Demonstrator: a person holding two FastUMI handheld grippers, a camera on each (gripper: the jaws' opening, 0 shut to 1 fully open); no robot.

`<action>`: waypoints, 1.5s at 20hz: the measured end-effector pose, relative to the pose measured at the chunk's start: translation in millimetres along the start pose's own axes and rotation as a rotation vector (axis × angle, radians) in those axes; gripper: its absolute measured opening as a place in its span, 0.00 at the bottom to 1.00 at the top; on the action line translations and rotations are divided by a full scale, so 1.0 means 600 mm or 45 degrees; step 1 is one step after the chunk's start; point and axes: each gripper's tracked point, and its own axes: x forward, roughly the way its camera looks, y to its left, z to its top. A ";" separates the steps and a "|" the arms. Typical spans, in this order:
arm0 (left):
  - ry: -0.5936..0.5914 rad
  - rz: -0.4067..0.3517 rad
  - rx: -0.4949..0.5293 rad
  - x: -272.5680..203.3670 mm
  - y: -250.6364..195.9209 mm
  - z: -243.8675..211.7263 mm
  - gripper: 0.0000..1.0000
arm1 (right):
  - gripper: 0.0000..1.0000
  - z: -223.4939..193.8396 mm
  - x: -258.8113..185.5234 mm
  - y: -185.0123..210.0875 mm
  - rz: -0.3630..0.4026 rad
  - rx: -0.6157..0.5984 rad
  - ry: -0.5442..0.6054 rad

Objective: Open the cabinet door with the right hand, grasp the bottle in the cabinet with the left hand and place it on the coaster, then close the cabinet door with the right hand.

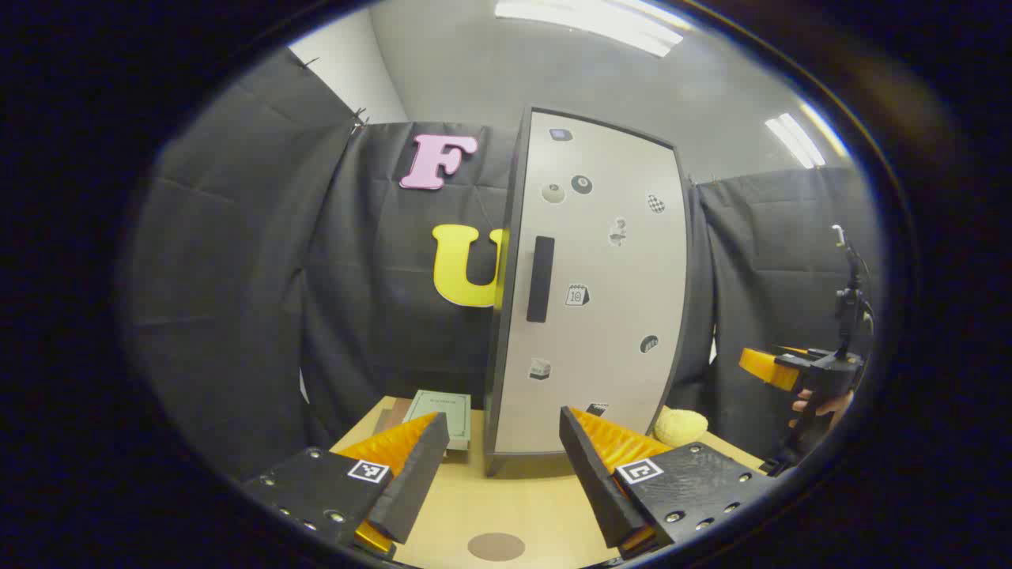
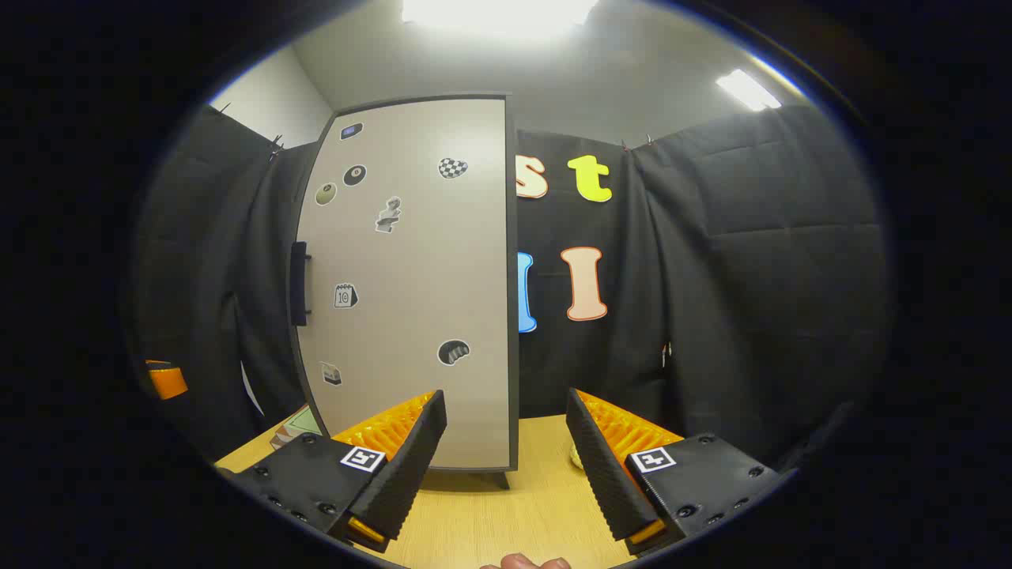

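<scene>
- In the left gripper view, the left gripper hangs above the wooden table with its fingers spread wide and nothing between them.
- The cabinet stands upright ahead, its door shut, the dark handle near the door's left edge; any bottle inside is hidden.
- A round brown coaster lies on the table just below the left gripper.
- That view also shows a green book left of the cabinet and a yellow soft object, perhaps a sponge, at its right.
- The right gripper is likewise spread and empty, facing the cabinet's right edge.
- In the left gripper view it appears far right, held by a hand.
</scene>
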 end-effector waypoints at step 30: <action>0.033 0.007 0.026 -0.056 -0.011 -0.062 0.86 | 0.98 0.130 0.068 0.145 0.200 0.042 -0.038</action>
